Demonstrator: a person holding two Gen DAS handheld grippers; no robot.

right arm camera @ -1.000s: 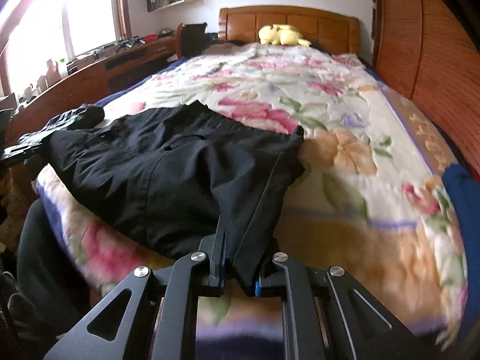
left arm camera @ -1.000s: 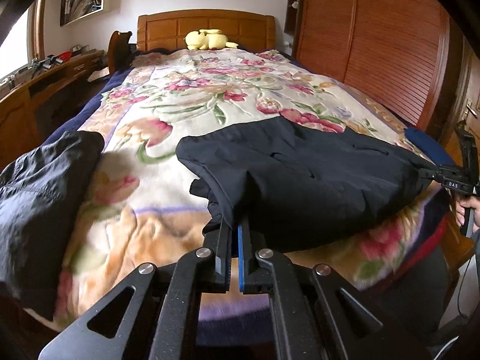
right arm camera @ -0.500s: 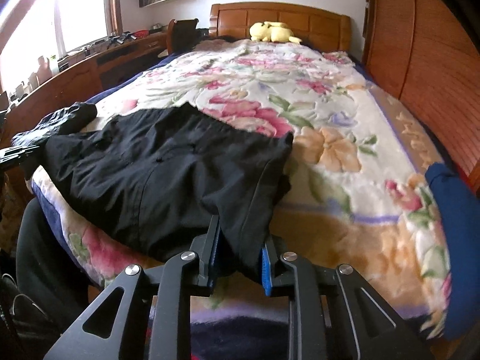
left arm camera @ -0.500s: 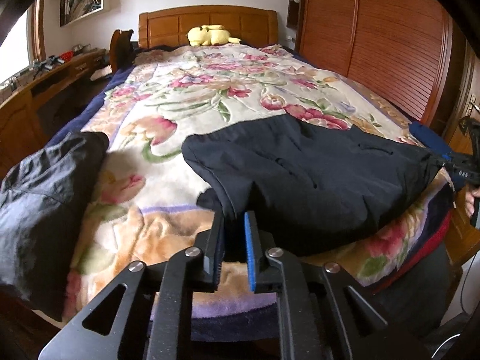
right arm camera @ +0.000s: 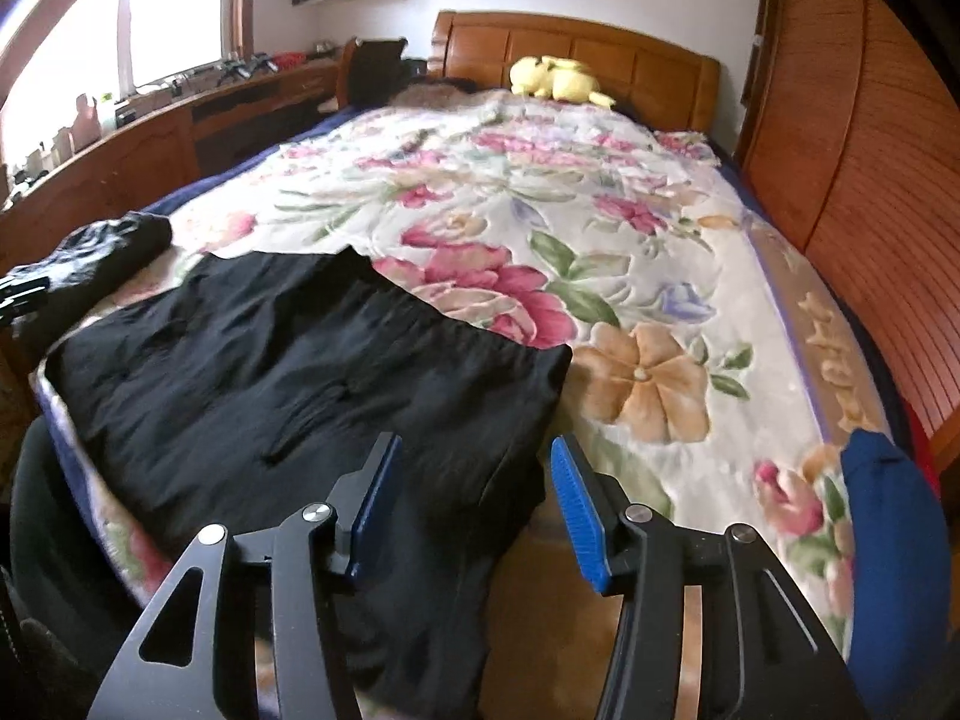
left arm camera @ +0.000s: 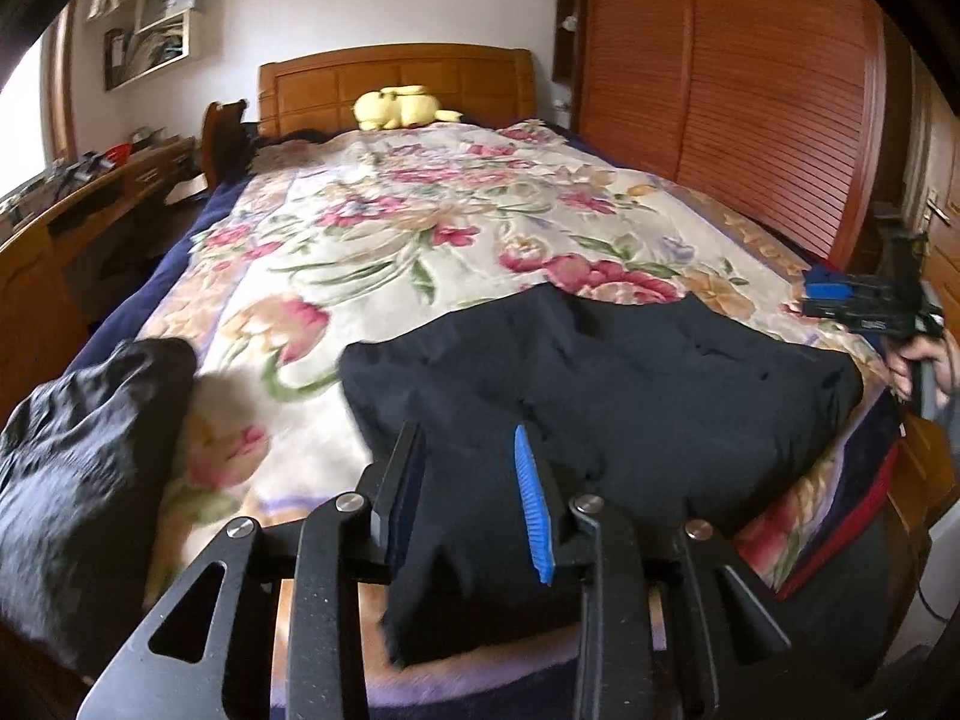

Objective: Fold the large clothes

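My left gripper [left arm camera: 471, 501] sits with its jaws spread apart, nothing pinched, the black garment [left arm camera: 600, 396] lying loose between and beyond the blue pads [left arm camera: 534, 510]. That garment is spread flat across the foot of the bed [left arm camera: 420, 228], on the floral blanket [left arm camera: 390, 252], one end draping over the bed's near edge below my jaws. Over on the right wrist view, my right gripper [right arm camera: 474, 510] is also wide apart, holding nothing; the black garment [right arm camera: 288, 372] runs under it and hangs off the edge. From the left wrist view I can see the right gripper [left arm camera: 864, 306] off past the garment's far corner, a hand [left arm camera: 921, 360] wrapped on its grip. A second dark bundle of cloth [left arm camera: 78, 480] lies at the left side of the bed, apart from the garment. A blue cloth [right arm camera: 894, 546] sits at the right corner. Yellow plush toy [left arm camera: 399, 108] up by the headboard [left arm camera: 396, 78].
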